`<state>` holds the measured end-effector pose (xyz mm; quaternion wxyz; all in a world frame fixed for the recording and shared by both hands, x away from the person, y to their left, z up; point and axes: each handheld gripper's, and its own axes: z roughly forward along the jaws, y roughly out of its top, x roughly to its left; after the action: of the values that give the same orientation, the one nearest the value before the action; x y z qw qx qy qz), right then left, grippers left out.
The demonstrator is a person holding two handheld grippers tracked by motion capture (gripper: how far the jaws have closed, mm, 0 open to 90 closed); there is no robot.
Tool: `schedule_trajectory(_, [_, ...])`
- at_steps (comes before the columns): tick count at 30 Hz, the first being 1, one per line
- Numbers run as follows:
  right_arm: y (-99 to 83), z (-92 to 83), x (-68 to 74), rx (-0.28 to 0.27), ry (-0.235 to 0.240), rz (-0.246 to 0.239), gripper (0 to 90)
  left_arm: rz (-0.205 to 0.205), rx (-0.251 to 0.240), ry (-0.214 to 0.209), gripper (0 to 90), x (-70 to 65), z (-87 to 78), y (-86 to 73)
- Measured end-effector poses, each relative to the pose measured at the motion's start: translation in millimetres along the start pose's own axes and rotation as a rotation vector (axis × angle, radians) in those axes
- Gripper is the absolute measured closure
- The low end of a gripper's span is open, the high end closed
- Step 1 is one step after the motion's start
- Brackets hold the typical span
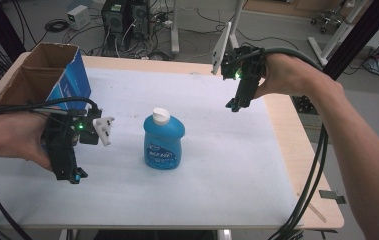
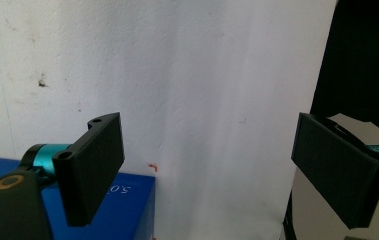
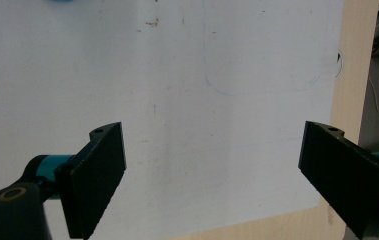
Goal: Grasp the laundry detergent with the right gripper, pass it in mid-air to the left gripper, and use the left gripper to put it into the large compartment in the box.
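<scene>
A blue bottle (image 1: 163, 142) with a white cap stands upright in the middle of the white mat (image 1: 217, 165). My left gripper (image 1: 72, 175) hovers to the bottom left of the bottle, well apart from it, jaws pointing down. In the left gripper view it (image 2: 209, 150) is open over bare mat with nothing between the jaws. Beyond the bottle to its right, my right gripper (image 1: 234, 105) is held above the mat. It (image 3: 212, 150) is open too and holds nothing. A sliver of the blue bottle (image 3: 59, 1) shows at the top edge.
An open cardboard box (image 1: 42, 75) with a blue side stands at the table's far left corner. A blue printed surface (image 2: 127, 205) lies under the left jaw. The wooden table edge (image 3: 352, 75) runs right of the mat. Cables hang from both grippers.
</scene>
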<state>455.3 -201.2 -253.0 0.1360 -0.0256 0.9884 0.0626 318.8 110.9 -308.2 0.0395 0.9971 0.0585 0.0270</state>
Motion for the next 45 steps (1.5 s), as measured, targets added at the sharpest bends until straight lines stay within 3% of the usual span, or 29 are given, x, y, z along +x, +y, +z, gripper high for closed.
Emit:
schedule_trajectory(10, [-4.8,0.6,16.4,-0.059,0.024,0.051,11.0,0.004,-0.023,-0.002,13.6,-0.9,-0.4,1.5])
schedule_trajectory(15, [-8.4,7.3,30.9,-0.172,0.078,0.119,11.0,0.004,-0.028,-0.004,13.6,-3.4,0.2,1.9])
schedule_trajectory(19, [-6.3,11.3,46.5,-0.267,0.097,0.136,11.0,0.004,-0.034,-0.002,13.6,-4.3,-0.3,0.9])
schedule_trajectory(24, [1.4,20.7,64.5,-0.314,0.095,0.127,11.0,0.000,-0.035,0.001,13.6,-4.2,-1.1,0.1])
schedule_trajectory(25, [6.1,27.7,73.8,-0.340,0.092,0.130,11.1,0.003,-0.039,0.003,13.6,-4.4,-1.8,0.0])
schedule_trajectory(29, [13.3,41.6,85.6,-0.386,0.102,0.149,11.0,0.003,-0.046,0.002,13.6,-5.5,-2.3,-1.2])
schedule_trajectory(36, [22.5,59.0,95.8,-0.487,0.132,0.202,11.0,-0.010,-0.051,0.002,13.6,-7.3,-0.5,-5.8])
schedule_trajectory(45, [34.6,79.6,101.6,-0.550,0.148,0.244,11.0,-0.018,-0.053,-0.007,13.6,-9.1,2.5,-6.5])
